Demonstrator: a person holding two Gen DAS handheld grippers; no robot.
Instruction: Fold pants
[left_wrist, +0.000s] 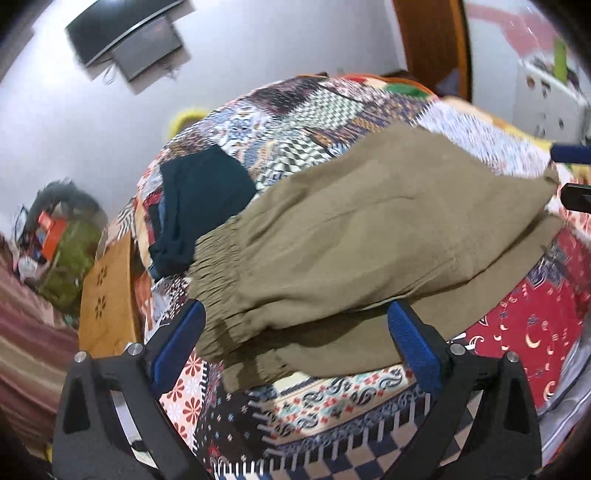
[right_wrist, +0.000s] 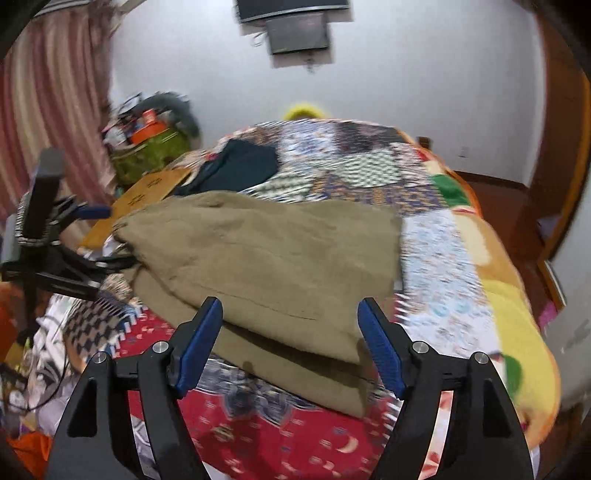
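Olive-green pants (left_wrist: 354, 236) lie folded over on a patchwork bedspread (left_wrist: 332, 402), with the elastic waistband at the left in the left wrist view. My left gripper (left_wrist: 295, 314) is open and empty, its blue fingers either side of the waistband edge. The pants also show in the right wrist view (right_wrist: 266, 258), two layers stacked. My right gripper (right_wrist: 290, 308) is open and empty, with its fingers astride the near edge of the pants. The left gripper shows at the left of the right wrist view (right_wrist: 92, 236).
A dark teal garment (left_wrist: 199, 206) lies folded on the bed beyond the waistband. A wooden bedside board (left_wrist: 107, 295) stands left of the bed. A cluttered green bag (right_wrist: 147, 147) and a pink curtain (right_wrist: 48, 110) are at the far left.
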